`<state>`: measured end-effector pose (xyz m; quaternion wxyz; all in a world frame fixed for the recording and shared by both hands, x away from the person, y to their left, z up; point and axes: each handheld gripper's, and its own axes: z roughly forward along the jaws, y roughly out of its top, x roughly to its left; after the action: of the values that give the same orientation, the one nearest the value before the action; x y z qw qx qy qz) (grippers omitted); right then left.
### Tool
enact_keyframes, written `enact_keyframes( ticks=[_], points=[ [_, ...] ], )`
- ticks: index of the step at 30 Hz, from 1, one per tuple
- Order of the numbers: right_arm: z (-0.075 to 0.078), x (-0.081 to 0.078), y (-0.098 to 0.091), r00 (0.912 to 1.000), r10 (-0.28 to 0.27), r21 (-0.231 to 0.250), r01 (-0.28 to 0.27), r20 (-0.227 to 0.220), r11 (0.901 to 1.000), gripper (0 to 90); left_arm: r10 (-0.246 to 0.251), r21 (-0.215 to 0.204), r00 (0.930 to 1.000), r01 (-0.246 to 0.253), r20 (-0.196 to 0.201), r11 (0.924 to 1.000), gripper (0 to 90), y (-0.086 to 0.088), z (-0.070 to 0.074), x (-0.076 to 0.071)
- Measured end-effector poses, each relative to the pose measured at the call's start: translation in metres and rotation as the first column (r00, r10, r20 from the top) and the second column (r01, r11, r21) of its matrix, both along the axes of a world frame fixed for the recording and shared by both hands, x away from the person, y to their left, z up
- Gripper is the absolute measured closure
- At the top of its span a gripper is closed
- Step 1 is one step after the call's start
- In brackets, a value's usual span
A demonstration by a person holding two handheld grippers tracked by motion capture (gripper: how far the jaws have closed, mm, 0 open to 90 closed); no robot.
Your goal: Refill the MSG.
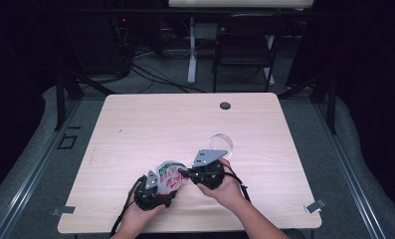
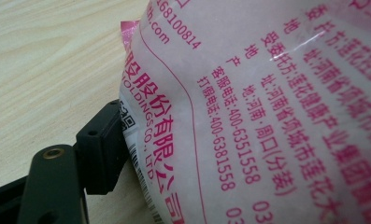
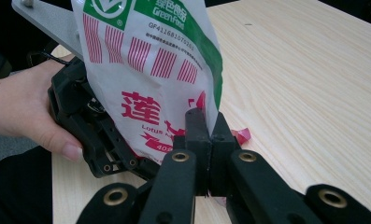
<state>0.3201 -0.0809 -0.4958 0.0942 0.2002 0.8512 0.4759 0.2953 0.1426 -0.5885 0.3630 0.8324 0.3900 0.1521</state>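
Both grippers on the bag, near table edge.
Right gripper [image 3: 205, 135] clamped tight, jaws pinching the bag's [image 3: 150, 70] lower corner; left gripper [image 1: 152, 191] pinching the bag's other side, one jaw seen pressed to the plastic. Bag held upright just over the table [image 1: 150, 124]. Clear dish [image 1: 221, 143] lying just beyond.

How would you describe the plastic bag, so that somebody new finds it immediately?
On the wooden table, look at the near edge, where two hands hold black grippers. The bag stands between them, each gripper pinching it. It is white plastic with pink and green print, unlike the clear round dish behind.
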Motion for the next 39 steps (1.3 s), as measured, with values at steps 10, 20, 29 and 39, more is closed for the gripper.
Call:
enact_keyframes(
  ticks=[10, 20, 29, 39],
  points=[
    [0.0002, -0.0002, 0.0, 1.0, -0.002, 0.0, 0.002, 0.003, 1.0, 90.0, 0.005, 0.014, 0.9999, -0.005, 0.01, 0.9999, 29.4, -0.0009, 0.0002, -0.001],
    [0.0004, -0.0002, 0.0002, 1.0, 0.007, 0.002, -0.007, 0.003, 1.0, 90.0, 0.004, 0.003, 0.9998, -0.005, 0.019, 1.0, 45.1, 0.0006, 0.0011, -0.0014],
    [0.0006, -0.0005, 0.0008, 0.9999, 0.014, 0.007, -0.014, -0.002, 0.9999, 90.0, 0.015, -0.019, 0.9996, -0.015, 0.023, 0.9997, 53.1, 0.0027, 0.0015, -0.002],
    [0.0033, -0.0013, -0.0006, 0.9999, 0.017, 0.026, -0.017, 0.0, 0.9995, 90.0, 0.003, -0.009, 0.9997, -0.002, 0.024, 1.0, 58.9, 0.0042, 0.0086, -0.0029]
  ],
)
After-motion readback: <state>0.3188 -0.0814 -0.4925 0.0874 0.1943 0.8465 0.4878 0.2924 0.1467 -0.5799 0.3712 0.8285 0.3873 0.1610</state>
